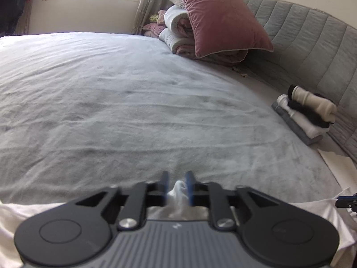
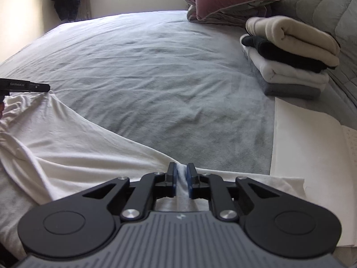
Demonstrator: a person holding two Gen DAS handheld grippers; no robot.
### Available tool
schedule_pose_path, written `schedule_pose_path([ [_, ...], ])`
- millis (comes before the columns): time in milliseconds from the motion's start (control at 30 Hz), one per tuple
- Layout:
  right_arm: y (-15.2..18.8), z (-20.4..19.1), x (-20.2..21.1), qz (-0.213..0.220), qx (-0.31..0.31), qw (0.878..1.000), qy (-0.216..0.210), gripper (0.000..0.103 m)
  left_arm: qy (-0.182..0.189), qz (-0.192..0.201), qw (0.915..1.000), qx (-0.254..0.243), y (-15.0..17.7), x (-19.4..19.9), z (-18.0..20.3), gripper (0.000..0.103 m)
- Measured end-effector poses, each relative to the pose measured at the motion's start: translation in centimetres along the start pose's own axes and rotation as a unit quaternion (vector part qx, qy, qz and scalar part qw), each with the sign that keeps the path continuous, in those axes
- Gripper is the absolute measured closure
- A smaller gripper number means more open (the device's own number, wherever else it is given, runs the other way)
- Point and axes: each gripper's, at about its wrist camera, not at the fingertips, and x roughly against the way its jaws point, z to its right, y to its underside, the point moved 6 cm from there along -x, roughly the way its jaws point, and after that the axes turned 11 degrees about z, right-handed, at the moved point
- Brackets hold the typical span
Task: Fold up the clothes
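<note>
Grippers — left gripper and right gripper — parting slightly, pads off white garment bunched between each pair, letting its edge settle on grey bedsheet near folded stack.

Left gripper low over the near edge of a grey bedsheet, jaws a little apart, blue pads standing clear on either side of a bunched peak of white garment rising between them, no visible press on the cloth. More of the same white fabric spread to both sides behind the jaws. Far ahead and right of the jaws, a pink pillow leaning on folded quilts against a grey padded headboard. Well to the right, a stack of folded clothes, cream on top, then black, white, grey. Tip of the right gripper just showing at the right edge, on the white fabric.
</note>
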Motion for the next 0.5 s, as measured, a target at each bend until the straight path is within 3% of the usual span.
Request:
schedule_pose_path([
  [67,-0.3,-0.5,0.3,0.006,-0.003,1.0,-0.008,0.062,0.0,0.0,1.0,-0.003,-0.1,0.4,-0.3,0.068],
  [267,-1.1,-2.3,1.6,0.011,-0.004,0.999,-0.034,0.062,0.002,-0.01,0.9999,-0.002,-0.3,1.8,-0.8,0.066],
  [500,-1.1,-7.4,3.1,0.014,0.011,0.993,-0.115,0.062,0.032,-0.021,0.9986,-0.037,1.3,5.1,0.8,0.065],
])
